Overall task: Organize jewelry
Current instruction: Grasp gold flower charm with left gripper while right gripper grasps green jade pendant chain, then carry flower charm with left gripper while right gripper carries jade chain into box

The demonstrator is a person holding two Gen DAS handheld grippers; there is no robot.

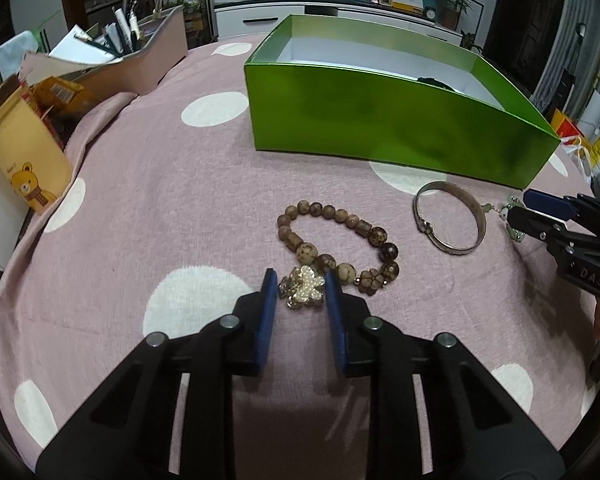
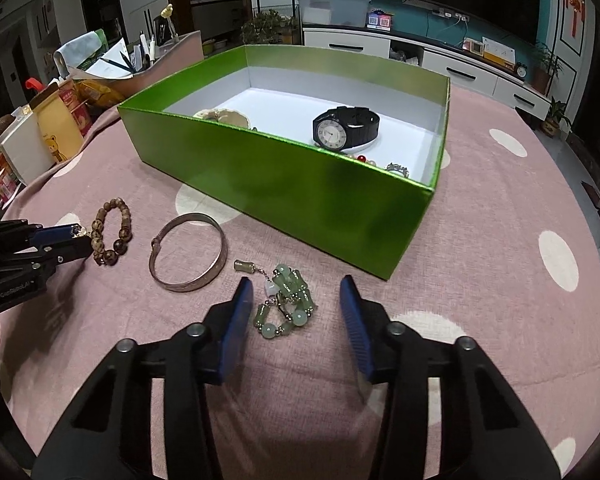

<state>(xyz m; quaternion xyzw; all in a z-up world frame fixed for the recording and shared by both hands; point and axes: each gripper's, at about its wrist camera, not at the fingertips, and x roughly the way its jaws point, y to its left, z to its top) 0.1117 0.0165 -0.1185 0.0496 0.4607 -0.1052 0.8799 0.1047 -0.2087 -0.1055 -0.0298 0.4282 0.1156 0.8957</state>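
Here the left claw (image 1: 301,286) sits low on the pink white-dotted tabletop (image 1: 148,200), blue pads narrow and pressing both sides of a small gold pearl-studded flower brooch (image 1: 303,292), which touches the brown wooden bead bracelet (image 1: 336,240). Right claw (image 2: 296,300) is half wide, pads straddling the pale green jade bead bracelet (image 2: 286,300), left pad just beside it, right pad apart, no grip. Plain silver metal bangle (image 2: 188,254) lies flat between the two bracelets. Shiny green open cardboard box (image 2: 300,196) behind holds a black wristwatch (image 2: 346,126) and other small pieces.
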